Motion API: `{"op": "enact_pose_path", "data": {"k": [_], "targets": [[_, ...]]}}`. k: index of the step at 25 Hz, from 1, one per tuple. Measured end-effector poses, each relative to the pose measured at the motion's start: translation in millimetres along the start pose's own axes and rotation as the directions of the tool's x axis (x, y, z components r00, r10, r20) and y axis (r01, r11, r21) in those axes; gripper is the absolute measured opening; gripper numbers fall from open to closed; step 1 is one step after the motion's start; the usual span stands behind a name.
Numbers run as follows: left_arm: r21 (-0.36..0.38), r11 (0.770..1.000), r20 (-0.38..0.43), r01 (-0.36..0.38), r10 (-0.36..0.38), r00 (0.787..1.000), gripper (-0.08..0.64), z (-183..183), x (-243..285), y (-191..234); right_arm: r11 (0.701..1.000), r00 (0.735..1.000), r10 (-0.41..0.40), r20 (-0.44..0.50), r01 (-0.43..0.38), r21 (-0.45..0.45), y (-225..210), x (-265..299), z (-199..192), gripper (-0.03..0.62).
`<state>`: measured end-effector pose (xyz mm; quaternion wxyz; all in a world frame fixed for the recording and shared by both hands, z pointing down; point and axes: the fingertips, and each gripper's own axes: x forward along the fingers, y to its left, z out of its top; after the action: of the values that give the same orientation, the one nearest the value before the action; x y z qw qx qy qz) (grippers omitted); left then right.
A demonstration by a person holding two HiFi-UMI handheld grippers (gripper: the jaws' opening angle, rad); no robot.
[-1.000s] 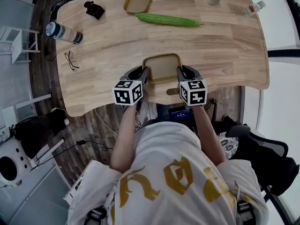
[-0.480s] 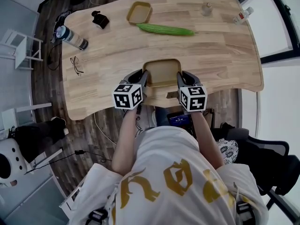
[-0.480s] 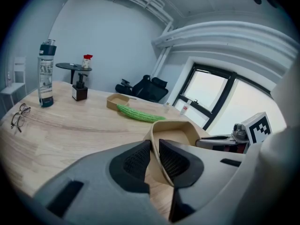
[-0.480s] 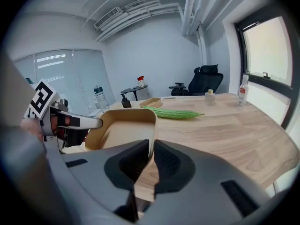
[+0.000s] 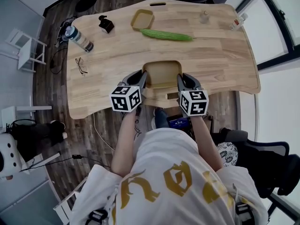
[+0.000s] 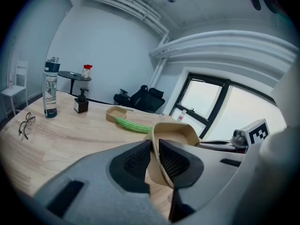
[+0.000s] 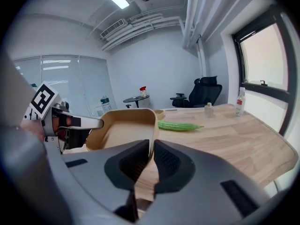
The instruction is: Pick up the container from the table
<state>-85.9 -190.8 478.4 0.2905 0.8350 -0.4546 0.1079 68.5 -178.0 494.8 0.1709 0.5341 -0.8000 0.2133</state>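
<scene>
A tan, empty rectangular container (image 5: 162,74) hangs over the near edge of the wooden table (image 5: 220,60), held from both sides. My left gripper (image 5: 144,76) is shut on its left wall; its jaws have just been closing, with that wall between the pads. My right gripper (image 5: 180,77) is shut on the right wall. In the left gripper view the container (image 6: 176,132) has its thin rim pinched in the left gripper (image 6: 155,146). In the right gripper view the container (image 7: 122,128) stands up between the pads of the right gripper (image 7: 151,153), clear of the tabletop.
A long green gourd (image 5: 166,34) lies across the far middle, with a second tan container (image 5: 142,18) just behind it. A bottle (image 5: 79,38), glasses (image 5: 81,65) and a small black object (image 5: 106,24) sit at the left. Two small bottles (image 5: 236,21) stand far right.
Both grippers have risen together with the container between them, and it now hangs higher above the table. The table looks smaller and farther away in the head view.
</scene>
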Motion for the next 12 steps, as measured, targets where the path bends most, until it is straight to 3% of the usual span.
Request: {"op": "enact_pose_path", "data": {"k": [12], "targets": [[-0.003, 1.0, 0.037, 0.007, -0.007, 0.999, 0.058, 1.2, -24.6, -10.9, 1.0, 0.999, -0.002, 0.036, 0.002, -0.002, 12.4, -21.3, 3.0, 0.032]]}}
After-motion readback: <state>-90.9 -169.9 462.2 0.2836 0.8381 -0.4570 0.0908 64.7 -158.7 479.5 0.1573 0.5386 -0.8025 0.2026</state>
